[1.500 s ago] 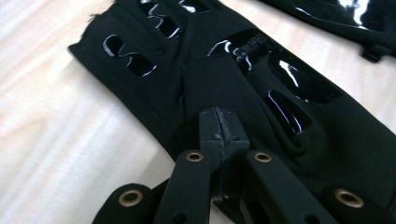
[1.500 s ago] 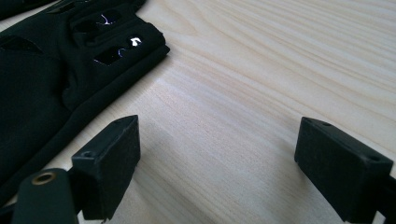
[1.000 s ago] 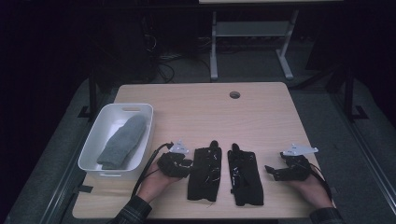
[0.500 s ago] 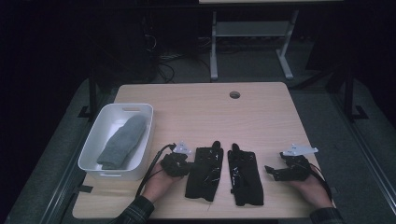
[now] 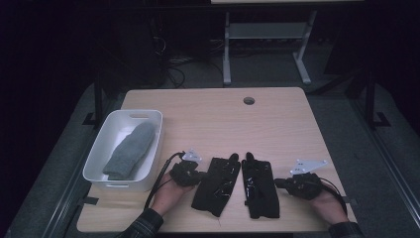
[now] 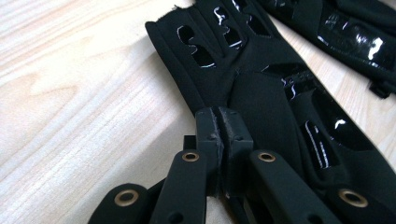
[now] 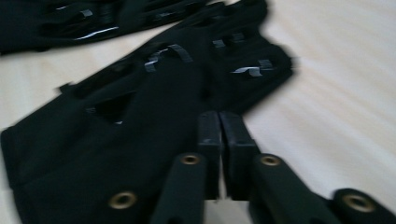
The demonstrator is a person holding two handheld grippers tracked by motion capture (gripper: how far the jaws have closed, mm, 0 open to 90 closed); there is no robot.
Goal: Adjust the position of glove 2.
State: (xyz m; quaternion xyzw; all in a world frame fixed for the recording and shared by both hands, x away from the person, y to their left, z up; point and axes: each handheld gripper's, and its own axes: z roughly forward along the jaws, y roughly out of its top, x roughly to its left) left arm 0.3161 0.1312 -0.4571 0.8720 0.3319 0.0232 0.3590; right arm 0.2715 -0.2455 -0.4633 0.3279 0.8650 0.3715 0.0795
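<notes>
Two black gloves with glossy patches lie side by side at the table's front edge. My left gripper (image 5: 200, 174) is at the left edge of the left glove (image 5: 218, 183). Its jaws have just been closing and now pinch that edge (image 6: 219, 114) of the left glove (image 6: 261, 93). My right gripper (image 5: 278, 183) meets the right edge of the right glove (image 5: 260, 188). Those jaws have also just been closing and are together on the fabric (image 7: 219, 116) of the right glove (image 7: 140, 116). The right gripper view is blurred.
A white bin (image 5: 157, 144) at the left holds a grey knitted piece (image 5: 130, 148). A round cable hole (image 5: 249, 100) sits near the far edge of the wooden table (image 5: 208, 124). Dark floor and a metal stand lie beyond.
The right gripper has moved left to the right glove and its jaws have closed. The left jaws have closed too, and the left glove now lies tilted.
</notes>
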